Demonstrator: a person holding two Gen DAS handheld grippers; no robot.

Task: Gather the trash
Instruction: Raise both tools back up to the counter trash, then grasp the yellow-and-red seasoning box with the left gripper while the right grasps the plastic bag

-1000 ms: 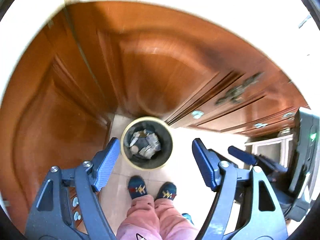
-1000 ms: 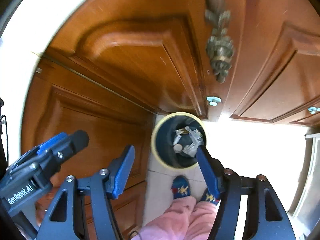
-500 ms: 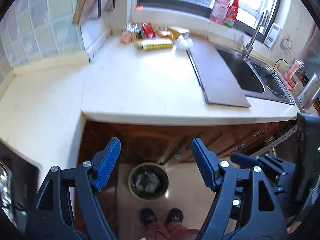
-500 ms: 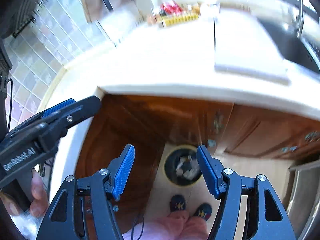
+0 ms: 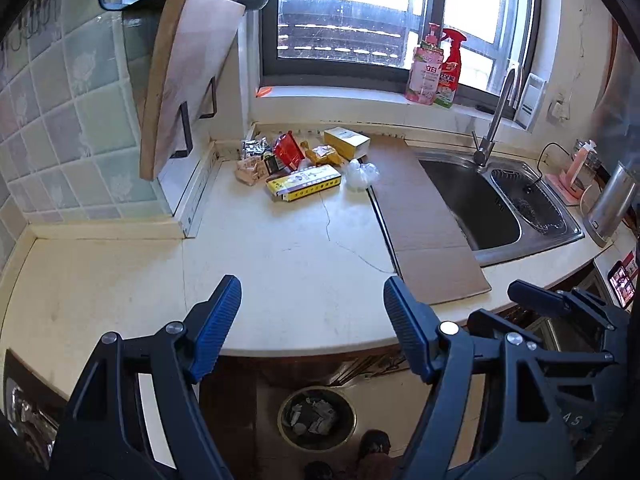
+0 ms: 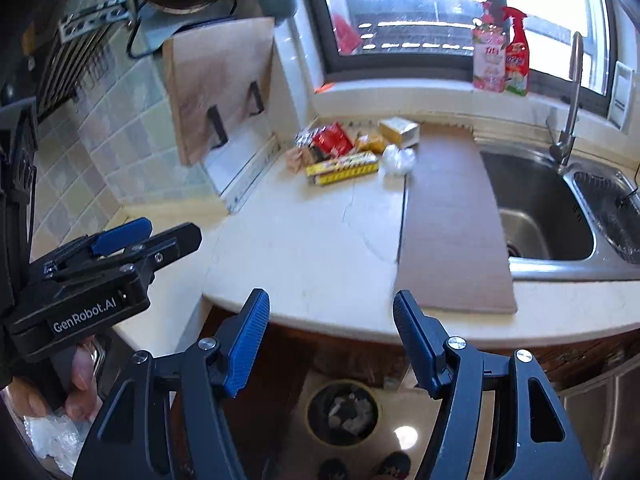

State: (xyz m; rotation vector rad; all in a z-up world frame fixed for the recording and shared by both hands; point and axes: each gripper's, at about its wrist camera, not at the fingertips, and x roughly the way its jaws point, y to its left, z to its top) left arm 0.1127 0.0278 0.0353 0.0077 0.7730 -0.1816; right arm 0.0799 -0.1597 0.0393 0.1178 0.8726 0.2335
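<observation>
Presently both the left hand-held gripper (image 5: 312, 330) and right hand-held gripper (image 6: 331, 346) are spread and empty. The crinkled wrappers and yellow boxes (image 5: 304, 162) are heaped at the far surface (image 5: 280, 256), so neighbours could be knocked off or the round floor bin (image 5: 317, 422) missed.

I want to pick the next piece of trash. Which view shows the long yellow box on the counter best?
The left wrist view: the long yellow box is sharp there, lying in front of the other wrappers. In the right wrist view it is in full view too, but motion-blurred.
</observation>
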